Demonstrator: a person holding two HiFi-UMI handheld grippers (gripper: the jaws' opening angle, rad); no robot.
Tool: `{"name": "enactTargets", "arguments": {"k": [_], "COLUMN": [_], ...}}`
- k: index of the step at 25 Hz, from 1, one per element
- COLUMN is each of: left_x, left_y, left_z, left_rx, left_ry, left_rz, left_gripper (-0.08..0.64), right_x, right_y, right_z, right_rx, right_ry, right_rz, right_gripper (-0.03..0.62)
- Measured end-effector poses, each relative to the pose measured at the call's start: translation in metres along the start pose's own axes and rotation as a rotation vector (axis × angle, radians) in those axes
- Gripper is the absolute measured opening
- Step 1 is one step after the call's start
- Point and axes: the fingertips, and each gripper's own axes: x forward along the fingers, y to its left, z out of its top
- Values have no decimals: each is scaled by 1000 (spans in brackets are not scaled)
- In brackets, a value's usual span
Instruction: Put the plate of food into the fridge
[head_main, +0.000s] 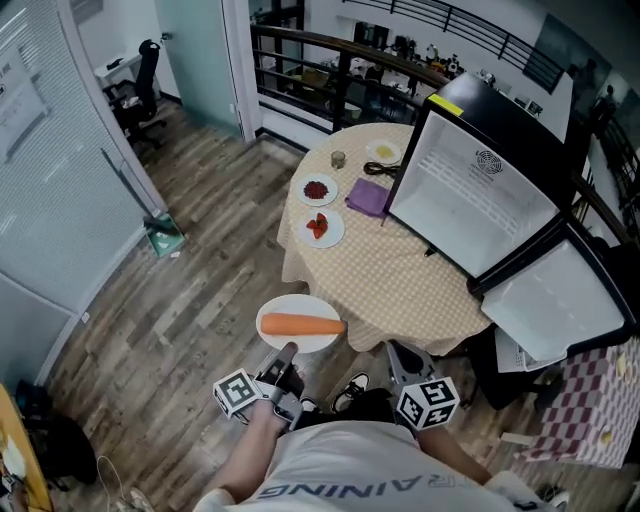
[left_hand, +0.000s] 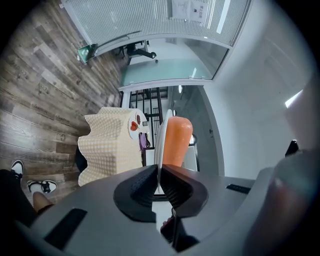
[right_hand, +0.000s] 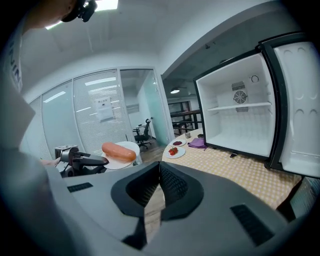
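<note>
Left tool (head_main: 285, 358) is clenched on the near rim of the plate (head_main: 290, 341). In the left gripper view the rim sits edge-on between the pads. The plate is in the air over the wood floor, just short of the counter (head_main: 400, 285), with the orange food (head_main: 302, 325) lying across it. Right tool (right_hand: 159, 172) is closed on nothing, low beside the person's body.

Risks, as I read them:
- The plate is held by one edge only, so its weight hangs out past the pinch. Any slip on the glossy rim and it droops or drops to the floor.
- The orange food is a smooth cylinder with nothing to stop it, so tilting the plate along the roll axis sends it off.
- The path to the fridge (head_main: 470, 195) crosses the counter, where the strawberry plate (head_main: 320, 228) and purple cloth (head_main: 368, 197) sit near that line.
- The fridge door (head_main: 560, 300) swings out at right and the sill is raised, so the far rim could clip it on the way in.

Materials:
- Plate: round, white, shallow, hard glaze.
- Orange food: rounded ends and even thickness. Probably a carrot, could be a sausage; can't say at this resolution.
- Counter: round, with a soft checked tablecloth draping over its edge.
- Fridge: black shell, smooth white liner, one shelf, empty.
</note>
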Motion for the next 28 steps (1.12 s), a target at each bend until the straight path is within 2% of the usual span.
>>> {"name": "enactTargets", "arguments": {"k": [7, 13, 18, 23, 28], "left_x": [56, 117, 180, 232, 285], "left_y": [3, -4, -13, -15, -15], "left_z": [-4, -10, -17, -35, -56], "left_rx": [-2, -1, -9, 19, 12], "left_ry": [98, 192, 245, 333, 419], "left_rz": [7, 39, 31, 38, 35], "left_gripper": [23, 23, 23, 23, 23], "right_x": [28, 53, 59, 44, 27], "right_y": [-38, -83, -129, -175, -216], "right_z": [4, 35, 48, 43, 45], "right_rx": [58, 87, 107, 164, 192], "right_ry": [-9, -39, -53, -83, -105], "right_rz": [-38, -68, -101, -191, -294], "right_gripper": [21, 21, 21, 21, 21]}}
